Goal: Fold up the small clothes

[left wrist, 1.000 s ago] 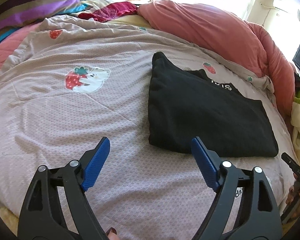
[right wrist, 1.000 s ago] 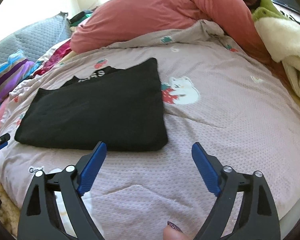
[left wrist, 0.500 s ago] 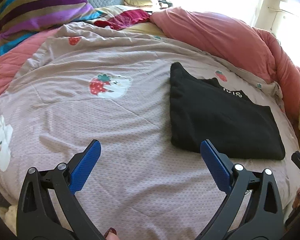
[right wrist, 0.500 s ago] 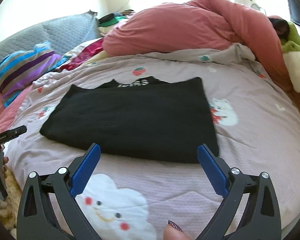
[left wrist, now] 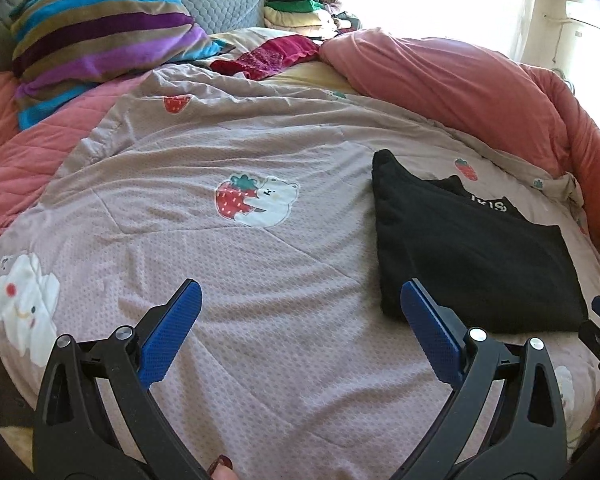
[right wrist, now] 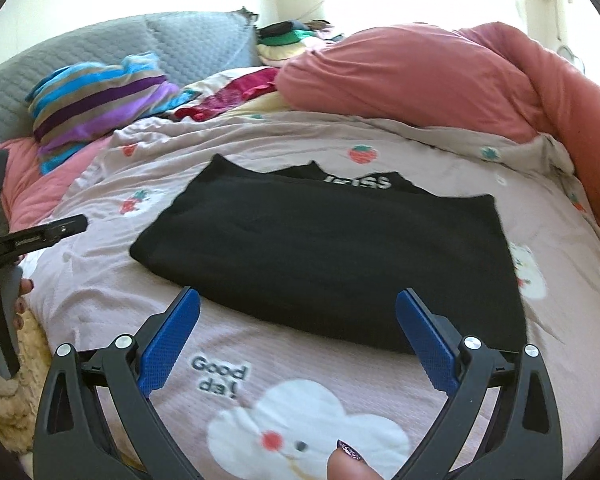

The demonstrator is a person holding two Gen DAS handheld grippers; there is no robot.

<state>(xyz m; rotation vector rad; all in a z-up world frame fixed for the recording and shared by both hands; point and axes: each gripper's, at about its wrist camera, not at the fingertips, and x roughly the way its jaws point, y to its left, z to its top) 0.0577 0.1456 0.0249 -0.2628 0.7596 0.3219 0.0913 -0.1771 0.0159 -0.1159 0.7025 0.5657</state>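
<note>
Peeking lettering (right wrist: pixel 357 182) on folded garment (right wrist: pixel 332 256)

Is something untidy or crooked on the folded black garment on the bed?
Slightly. On the black folded garment, a lower layer with white lettering sticks out past the far edge, so the layers do not line up. Otherwise it lies flat on the strawberry-print quilt.

— Where does the folded garment (right wrist: pixel 324 256) lie?
— On the quilt (right wrist: pixel 380 392), in the middle of the right wrist view.
— And behind it?
— The rolled duvet (right wrist: pixel 412 80) at right, the pillow (right wrist: pixel 100 104) at left.
</note>
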